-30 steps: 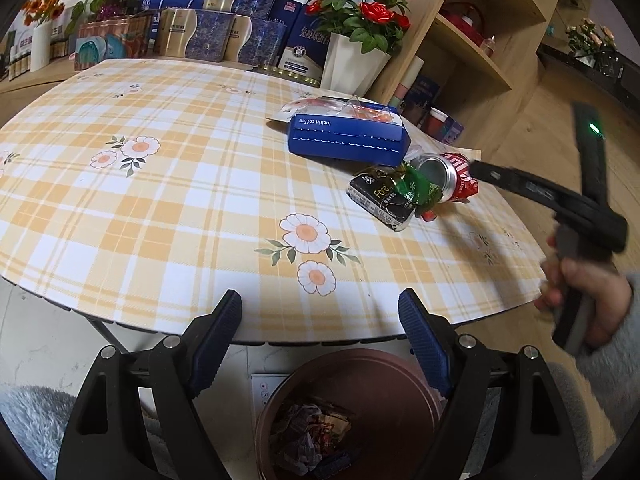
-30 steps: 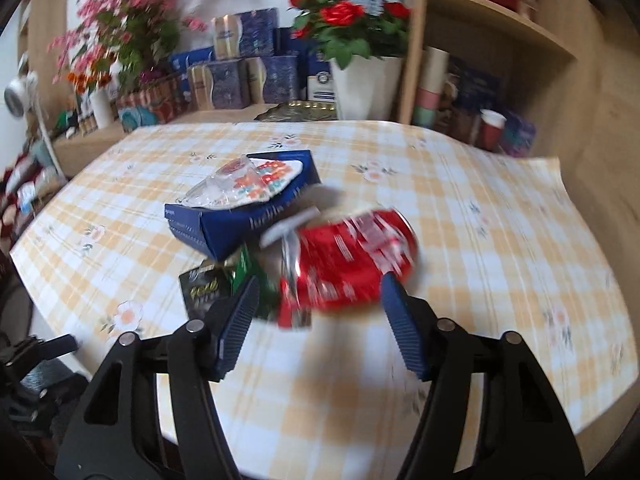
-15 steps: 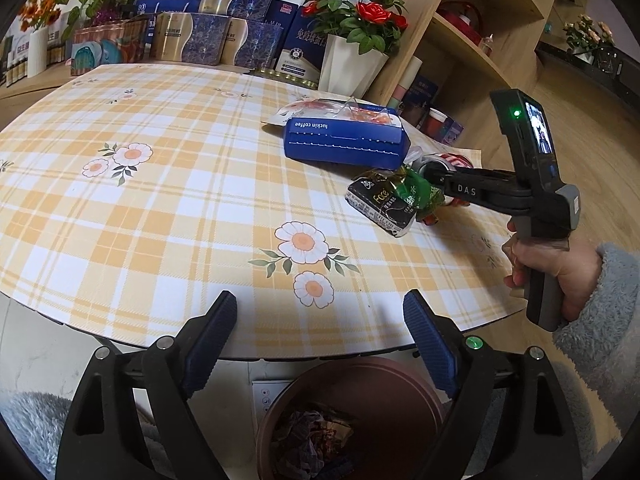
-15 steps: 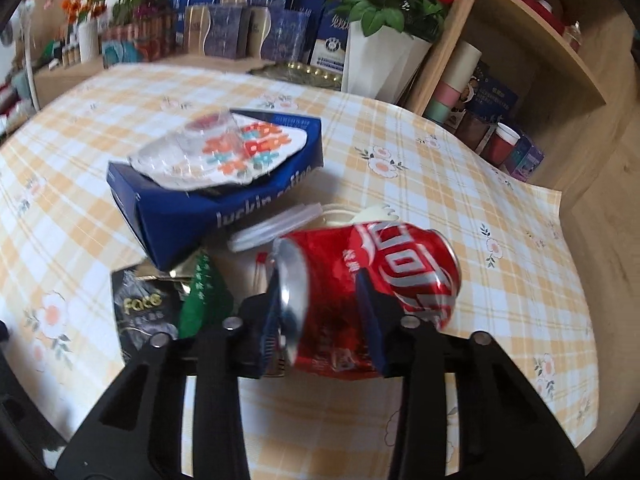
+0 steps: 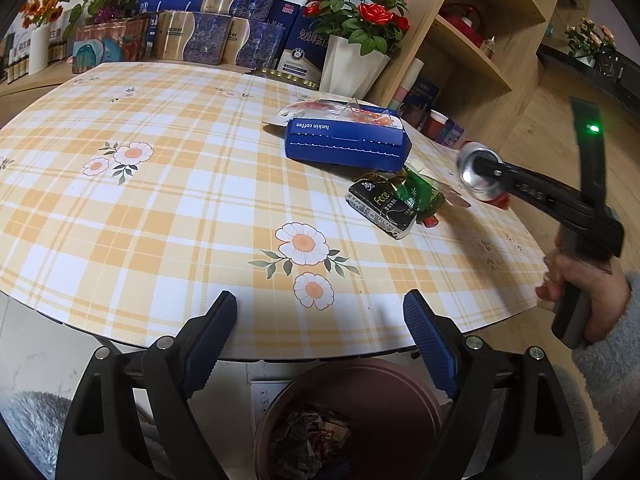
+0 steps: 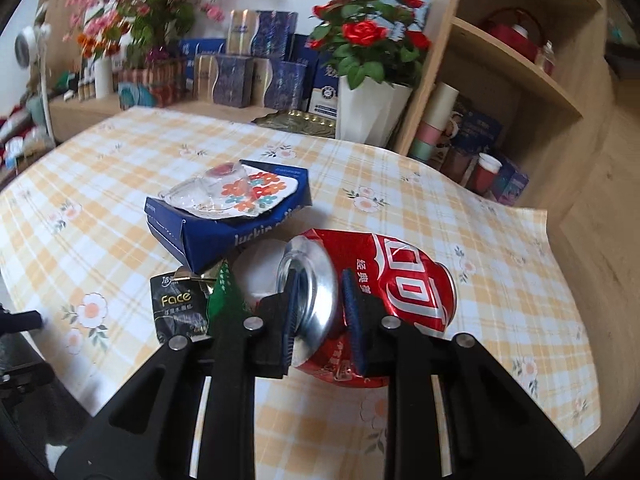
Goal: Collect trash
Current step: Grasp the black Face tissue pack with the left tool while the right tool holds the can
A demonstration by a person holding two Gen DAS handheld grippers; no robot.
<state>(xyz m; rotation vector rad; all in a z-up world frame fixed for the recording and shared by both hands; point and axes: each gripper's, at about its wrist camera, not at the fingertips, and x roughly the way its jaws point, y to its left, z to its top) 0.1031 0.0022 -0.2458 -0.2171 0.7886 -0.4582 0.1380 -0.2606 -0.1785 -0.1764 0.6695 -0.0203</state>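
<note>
Two grippers on the go here. Over on the left, the left gripper point(image 5: 316, 320) is hanging with its jaws spread wide and nothing between them, right above the brown bin point(image 5: 280, 416) that's sitting below the desk point(image 5: 160, 200) edge. Some crumpled wrappers are already lying in that bin, so I'd say the job is partly done. Ahead of those jaws and off to the right, the black Face packet point(image 5: 380, 208) and green wrapper point(image 5: 420, 198) are still lying on the desk, with the blue Luckin coffee box point(image 5: 346, 146) just behind them and a clear plastic lid point(image 6: 208, 192) resting on top of it. Further right, the right gripper point(image 6: 320, 312) has just been closing and is now pinching the top end of the crushed red can point(image 6: 400, 280), which looks to be clear of the desk. So the can, box, lid and wrappers all still need binning. Can't really tell what's in the bin, it's dark down there, and the gripper arms are cutting off its rim.
</note>
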